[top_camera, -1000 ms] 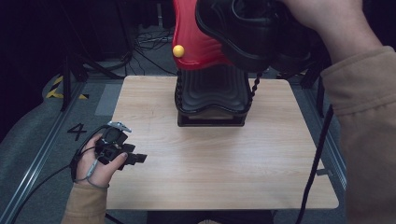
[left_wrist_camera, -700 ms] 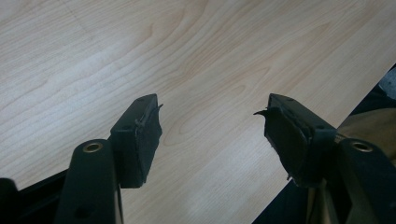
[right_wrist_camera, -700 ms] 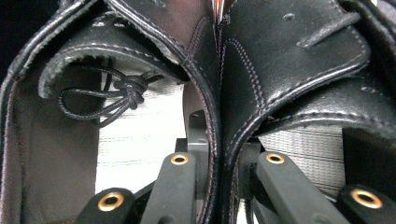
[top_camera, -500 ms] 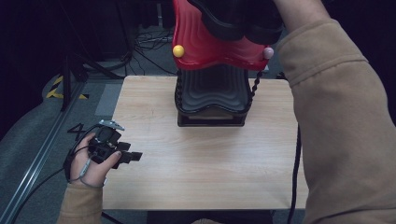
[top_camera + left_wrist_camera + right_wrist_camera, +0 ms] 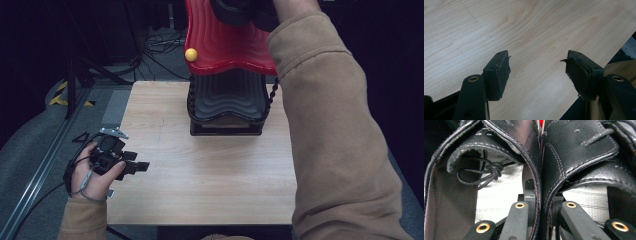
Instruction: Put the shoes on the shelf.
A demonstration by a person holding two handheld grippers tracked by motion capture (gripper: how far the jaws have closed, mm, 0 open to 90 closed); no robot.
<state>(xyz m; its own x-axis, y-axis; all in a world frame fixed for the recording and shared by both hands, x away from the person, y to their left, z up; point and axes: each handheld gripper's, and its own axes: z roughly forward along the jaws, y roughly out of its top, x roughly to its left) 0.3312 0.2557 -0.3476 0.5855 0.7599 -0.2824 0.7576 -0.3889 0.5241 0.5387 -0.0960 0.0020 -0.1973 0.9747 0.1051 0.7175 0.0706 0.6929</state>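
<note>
A pair of black leather lace-up shoes [image 5: 579, 152] hangs from my right gripper [image 5: 541, 205], which is shut on the two touching inner walls of the shoes. A knotted black lace [image 5: 489, 171] lies inside the left shoe. In the high view the shoes [image 5: 240, 12] are at the top edge, over the red upper tier [image 5: 225, 45] of a shoe rack. The rack's black lower tier [image 5: 227, 100] stands on the wooden table [image 5: 200, 175]. My left gripper [image 5: 136, 164] rests at the table's left edge, open with nothing between its jaws [image 5: 537, 67].
A yellow ball [image 5: 190, 54] caps the red tier's left corner. The tan sleeve [image 5: 330, 140] of the right arm crosses the table's right side. Cables [image 5: 160, 42] lie on the floor behind the table, and a metal rail [image 5: 45, 165] runs along its left.
The right hand has carried the shoes farther away and up toward the top of the high view, over the red tier. Its sleeve now covers more of the table's right side. The left hand barely moved.
</note>
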